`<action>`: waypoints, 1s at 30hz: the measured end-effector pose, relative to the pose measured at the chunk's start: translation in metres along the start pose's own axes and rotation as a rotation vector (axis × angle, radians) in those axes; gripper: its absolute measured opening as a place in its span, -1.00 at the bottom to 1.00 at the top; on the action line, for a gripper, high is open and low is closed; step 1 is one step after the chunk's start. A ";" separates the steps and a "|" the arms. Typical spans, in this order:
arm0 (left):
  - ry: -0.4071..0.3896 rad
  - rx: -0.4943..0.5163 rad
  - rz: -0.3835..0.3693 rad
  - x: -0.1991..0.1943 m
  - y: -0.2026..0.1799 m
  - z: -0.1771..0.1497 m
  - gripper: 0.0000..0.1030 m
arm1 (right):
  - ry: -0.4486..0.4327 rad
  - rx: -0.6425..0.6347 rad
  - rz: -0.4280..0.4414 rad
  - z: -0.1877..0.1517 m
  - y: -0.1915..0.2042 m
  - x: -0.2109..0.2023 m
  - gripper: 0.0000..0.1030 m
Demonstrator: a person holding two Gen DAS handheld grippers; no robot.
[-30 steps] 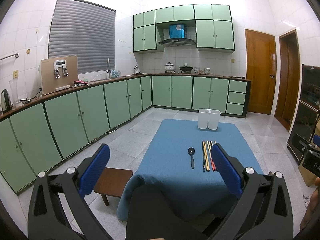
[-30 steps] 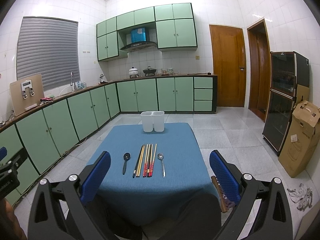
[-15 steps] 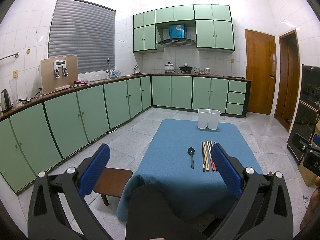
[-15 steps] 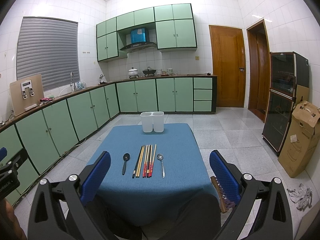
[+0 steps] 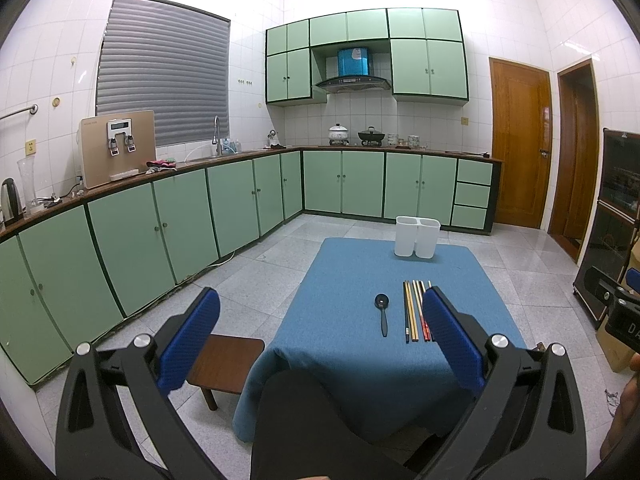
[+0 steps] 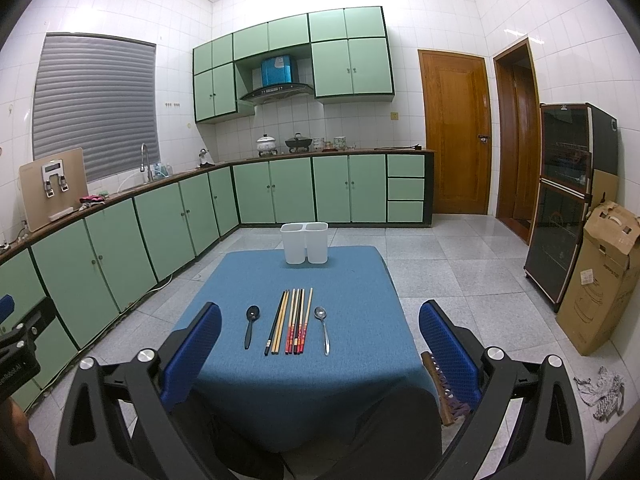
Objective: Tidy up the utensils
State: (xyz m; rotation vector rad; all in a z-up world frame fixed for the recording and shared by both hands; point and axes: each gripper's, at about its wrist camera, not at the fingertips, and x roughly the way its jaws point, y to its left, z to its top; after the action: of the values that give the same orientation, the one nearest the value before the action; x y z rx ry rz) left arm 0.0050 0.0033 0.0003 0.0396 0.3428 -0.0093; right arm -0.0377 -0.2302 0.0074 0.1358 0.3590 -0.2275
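Chopsticks [image 6: 291,322] and two spoons lie lengthwise mid-tabletop [image 6: 352,360], handles toward us, with bare cloth all around. We hold left gripper [image 5: 320,340] and right gripper [image 6: 320,344] spread apart, empty.

Both wrist views face forward, back from shared blue table [image 5: 340,344], left view offset leftward

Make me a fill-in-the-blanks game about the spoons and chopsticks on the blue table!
1. The black spoon lies to the ____ of the chopsticks.
2. The table wears a ____ cloth.
3. The white holder has ____ compartments.
4. Both the left gripper and right gripper are ____ and hold nothing.

Missing words: left; blue; two; open
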 end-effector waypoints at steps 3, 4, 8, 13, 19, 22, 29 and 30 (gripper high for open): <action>0.000 -0.001 -0.001 0.000 0.000 0.000 0.91 | 0.001 0.000 0.000 0.001 0.001 0.000 0.88; 0.000 -0.001 0.000 0.000 0.000 0.000 0.91 | 0.000 0.000 0.000 0.001 0.001 0.000 0.88; 0.001 0.000 -0.001 0.001 -0.001 0.000 0.91 | 0.001 -0.001 -0.001 0.001 0.001 0.000 0.88; 0.001 -0.001 -0.001 0.001 -0.001 0.000 0.91 | 0.000 0.000 0.000 0.000 0.001 0.000 0.88; 0.005 0.001 -0.002 0.002 -0.004 -0.002 0.91 | 0.001 0.000 -0.002 0.000 0.001 0.001 0.88; 0.015 0.004 -0.006 0.006 -0.008 -0.004 0.91 | 0.002 0.000 -0.006 -0.002 0.001 0.003 0.88; 0.047 0.019 -0.050 0.042 -0.014 -0.009 0.91 | 0.032 -0.034 -0.030 -0.012 -0.004 0.045 0.88; 0.052 0.021 -0.053 0.047 -0.014 -0.009 0.91 | 0.034 -0.039 -0.036 -0.014 -0.006 0.054 0.88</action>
State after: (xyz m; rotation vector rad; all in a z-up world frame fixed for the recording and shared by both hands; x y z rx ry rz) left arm 0.0462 -0.0107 -0.0244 0.0514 0.3959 -0.0645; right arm 0.0055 -0.2443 -0.0258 0.0945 0.4001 -0.2536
